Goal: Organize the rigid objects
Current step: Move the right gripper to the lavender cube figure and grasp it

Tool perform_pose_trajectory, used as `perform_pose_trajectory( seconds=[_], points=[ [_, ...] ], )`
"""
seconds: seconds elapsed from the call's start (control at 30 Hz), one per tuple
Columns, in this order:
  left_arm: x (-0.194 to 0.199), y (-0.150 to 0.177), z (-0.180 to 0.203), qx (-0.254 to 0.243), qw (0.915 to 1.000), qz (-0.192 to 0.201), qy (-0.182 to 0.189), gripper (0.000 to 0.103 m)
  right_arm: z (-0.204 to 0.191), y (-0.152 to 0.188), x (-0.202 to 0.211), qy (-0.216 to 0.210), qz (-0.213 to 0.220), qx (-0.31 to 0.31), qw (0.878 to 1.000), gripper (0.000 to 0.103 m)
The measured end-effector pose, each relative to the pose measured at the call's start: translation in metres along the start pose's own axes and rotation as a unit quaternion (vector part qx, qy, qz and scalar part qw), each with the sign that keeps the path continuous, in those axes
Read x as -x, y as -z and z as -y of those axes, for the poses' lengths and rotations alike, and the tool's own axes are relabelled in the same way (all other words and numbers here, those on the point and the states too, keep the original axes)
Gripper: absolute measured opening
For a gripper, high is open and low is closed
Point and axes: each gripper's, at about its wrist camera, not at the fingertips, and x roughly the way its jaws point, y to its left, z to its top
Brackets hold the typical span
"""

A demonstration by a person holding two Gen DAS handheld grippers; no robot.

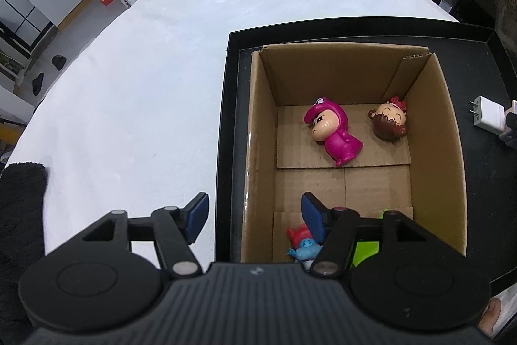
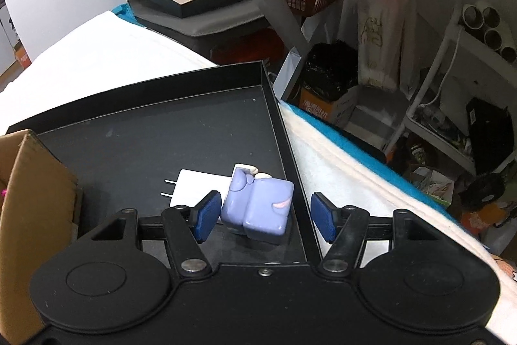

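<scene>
**Clerk:** Cardboard box (image 1: 442, 125), open-topped, standing in the left part of a shallow black tray (image 1: 231, 125); tray on a white-covered surface (image 1: 129, 86). Contents?

**Checker:** Four figurines. Pink-suited figurine (image 1: 334, 134) lying on its side toward the box's far wall. Brown-haired figurine head (image 1: 389, 122) with a red flower, just beside it, near the far right corner. Blue figurine with red hat (image 1: 302, 244) against the near wall, partly hidden. Green item (image 1: 366, 249) next to it, mostly hidden; cannot tell what it is.

**Clerk:** Left gripper (image 1: 255, 220)?

**Checker:** Above the box's near left corner, jaws apart, nothing between them; one blue pad over the tray rim, the other over the box interior.

**Clerk:** Tray floor outside the box?

**Checker:** White plug adapter (image 2: 197, 188), two prongs pointing toward the box, near the tray's right edge. Lavender block-shaped figurine (image 2: 261, 209) just beside it, touching or overlapping.

**Clerk:** Right gripper (image 2: 263, 220)?

**Checker:** Jaws apart, straddling the lavender figurine. Left pad close against it, contact uncertain; right pad clearly off it.
</scene>
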Motion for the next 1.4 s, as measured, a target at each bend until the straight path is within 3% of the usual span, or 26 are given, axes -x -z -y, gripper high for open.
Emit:
perform_pose_trajectory(
  seconds=[0.37,0.8,1.03,1.4],
  points=[
    [0.005,-0.001,0.005,-0.002,1.0,0.004,0.001,0.062,0.0,0.004,0.008,0.005,0.014,0.022,1.0,0.045],
    [0.008,0.006,0.0,-0.001,0.9999,0.005,0.009,0.063,-0.008,0.015,0.02,-0.034,-0.023,0.027,0.999,0.045],
    [0.012,0.009,-0.007,0.005,0.9999,0.008,0.01,0.063,-0.014,0.016,0.009,-0.022,-0.033,0.042,0.998,0.045],
    [0.018,0.008,-0.012,0.015,0.9995,0.016,0.02,0.063,-0.012,0.011,0.036,-0.03,-0.013,0.05,0.998,0.044]
  ],
)
